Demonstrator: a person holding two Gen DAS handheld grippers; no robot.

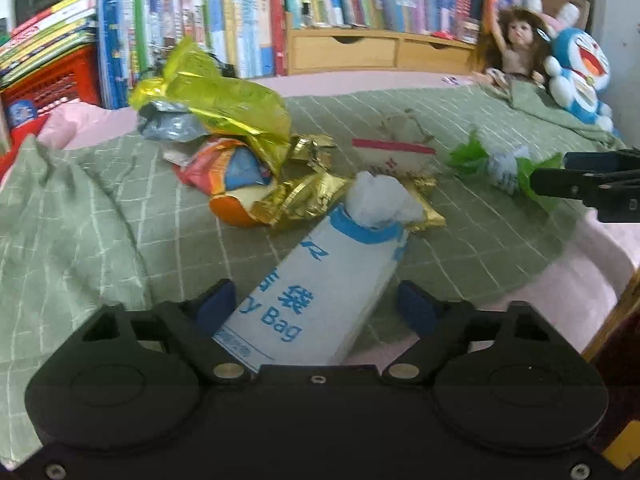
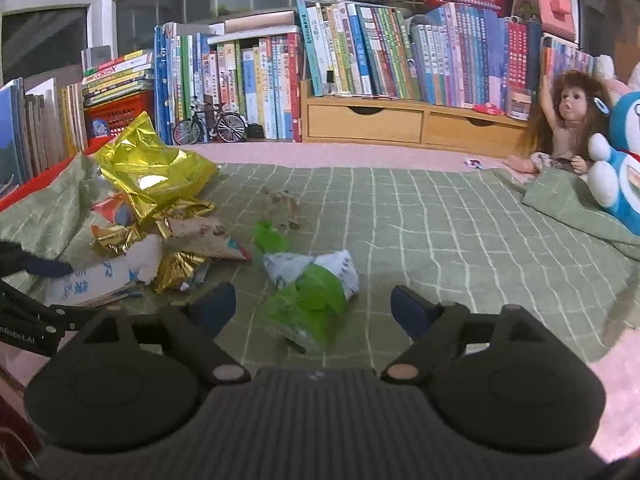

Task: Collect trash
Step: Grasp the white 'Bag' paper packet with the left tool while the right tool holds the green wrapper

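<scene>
left gripper (image 1: 316, 304): fingers spread, white-and-blue bag (image 1: 316, 280) lies between them; left pad looks against it, right pad clear
right gripper (image 2: 312, 304): fingers spread wide, green-and-white wrapper (image 2: 312, 288) lies between, untouched
trash pile: yellow foil (image 1: 216, 92), gold wrappers (image 1: 304, 192), orange packet (image 1: 228, 172), centre-left of left wrist view, on green checked blanket (image 1: 80, 216)
background: books (image 2: 360, 56) across top; doll (image 2: 568, 120), blue plush (image 2: 624, 168) at right edge
</scene>
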